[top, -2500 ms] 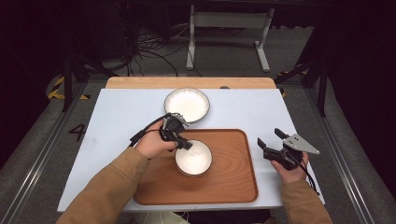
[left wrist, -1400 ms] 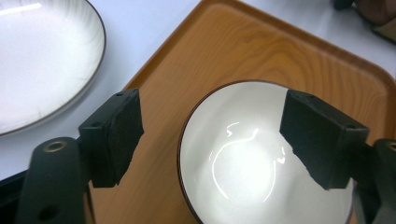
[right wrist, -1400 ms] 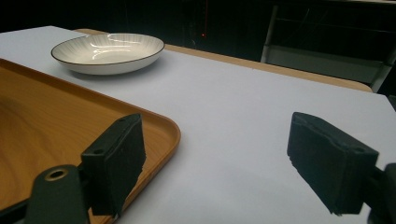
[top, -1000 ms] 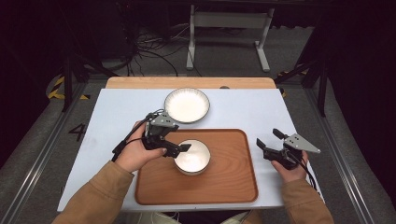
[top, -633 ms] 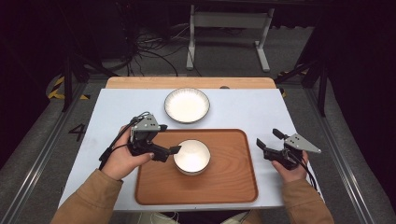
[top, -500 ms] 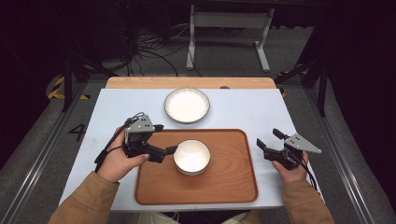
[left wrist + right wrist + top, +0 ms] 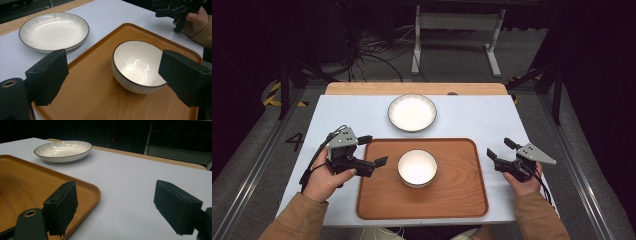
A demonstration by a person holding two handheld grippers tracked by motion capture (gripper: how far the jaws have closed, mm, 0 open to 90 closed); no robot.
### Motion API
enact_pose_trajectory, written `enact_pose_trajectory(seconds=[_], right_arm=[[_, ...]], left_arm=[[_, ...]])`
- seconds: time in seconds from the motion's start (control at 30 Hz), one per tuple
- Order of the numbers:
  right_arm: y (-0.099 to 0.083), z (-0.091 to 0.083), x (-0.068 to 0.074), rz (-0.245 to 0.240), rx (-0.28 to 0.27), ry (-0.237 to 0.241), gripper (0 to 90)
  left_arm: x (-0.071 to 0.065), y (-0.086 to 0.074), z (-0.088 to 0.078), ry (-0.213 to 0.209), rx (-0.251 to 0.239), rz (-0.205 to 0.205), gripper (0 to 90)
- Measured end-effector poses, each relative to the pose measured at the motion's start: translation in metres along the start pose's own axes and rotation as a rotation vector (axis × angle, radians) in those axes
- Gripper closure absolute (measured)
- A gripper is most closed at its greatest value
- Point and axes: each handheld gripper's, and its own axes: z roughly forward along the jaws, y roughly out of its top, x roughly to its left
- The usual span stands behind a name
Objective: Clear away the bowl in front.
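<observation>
The left gripper (image 7: pixel 371 150), jaws just opened wide and empty, is hovering beside the white bowl (image 7: pixel 417 167) on the wooden tray (image 7: pixel 462 200); the right gripper (image 7: pixel 501 150) is gaping too.

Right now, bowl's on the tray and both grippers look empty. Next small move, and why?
Probably swing the left gripper up toward the plate behind the tray. Its jaws have just been opening, nothing is between them, and the bowl stands free on the tray. The plate is still on the table, nearer the left hand; the right gripper waits open.
</observation>
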Motion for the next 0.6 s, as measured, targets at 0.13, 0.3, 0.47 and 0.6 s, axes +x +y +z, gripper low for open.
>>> enact_pose_trajectory(seconds=[0.13,0.3,0.47,0.6], right_arm=[[0.000,0.000,0.000,-0.001,0.000,-0.001,19.5],[0.000,0.000,0.000,0.001,-0.002,0.001,19.5],[0.000,0.000,0.000,0.000,-0.001,0.001,19.5],[0.000,0.000,0.000,0.000,0.000,0.000,19.5]], left_arm=[[0.004,-0.008,-0.004,0.020,-0.015,0.003,9.9],[0.009,-0.019,-0.012,0.052,-0.019,0.001,9.5],[0.016,-0.034,-0.020,0.075,-0.035,-0.027,9.3],[0.021,-0.043,-0.023,0.090,-0.055,-0.038,9.1]])
